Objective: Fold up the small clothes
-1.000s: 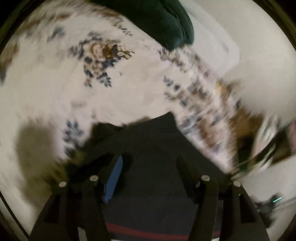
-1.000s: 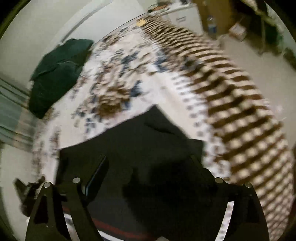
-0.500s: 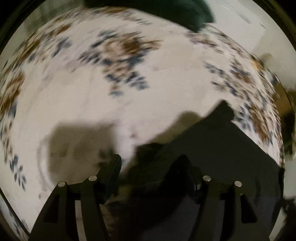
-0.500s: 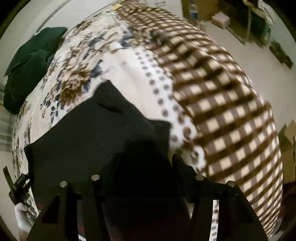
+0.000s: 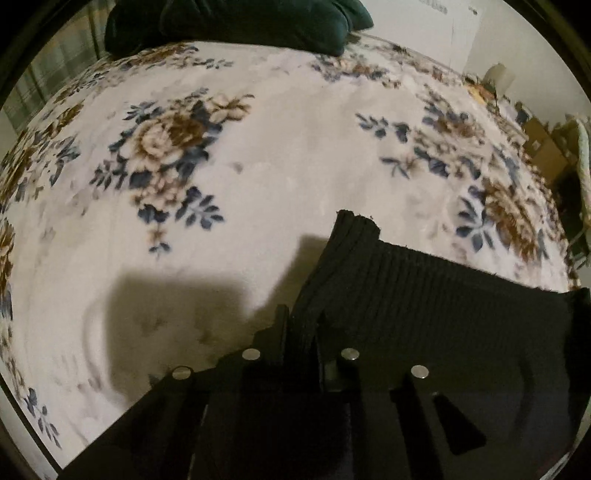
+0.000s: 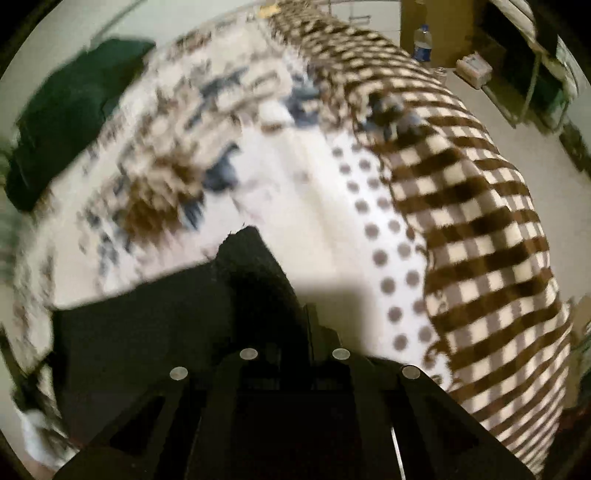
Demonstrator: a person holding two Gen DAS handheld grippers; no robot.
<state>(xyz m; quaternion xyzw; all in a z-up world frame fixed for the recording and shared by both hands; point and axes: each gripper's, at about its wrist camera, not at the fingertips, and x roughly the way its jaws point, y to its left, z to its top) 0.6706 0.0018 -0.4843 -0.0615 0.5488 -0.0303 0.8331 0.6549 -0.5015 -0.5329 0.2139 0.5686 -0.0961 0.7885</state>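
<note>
Both tools have just been closing. My left tool (image 5: 301,332) is pinched on the left edge of the black ribbed knit garment (image 5: 436,295); fabric sits between the fingers, pads pressing on it. My right tool (image 6: 295,332) is closed too, on the right edge of the same garment (image 6: 166,314). That view is blurred and dark, so the exact bite is hard to read, but black fabric runs right into the shut fingers.

The garment lies flat on the bed, on the cream fleece blanket with blue-and-brown flowers (image 5: 295,147). One raised corner of it pokes up toward the far side. A brown-and-cream checked blanket (image 6: 480,221) lies to the right, with a dotted white strip beside it. A dark green pillow (image 5: 229,22) lies at the far end, well apart from the work.

Step in hand, I judge: grasp both near corners, then carry the near edge over to the far edge for the first fold.

To do it well:
- lift both sides together, level, so the edge stays straight
- keep light tension between the two tools, no sag in the middle
- check I have the garment only, not blanket pile
- lay the edge down aligned before letting go
- knit is soft and stretchy; pull gently or it skews.
</note>
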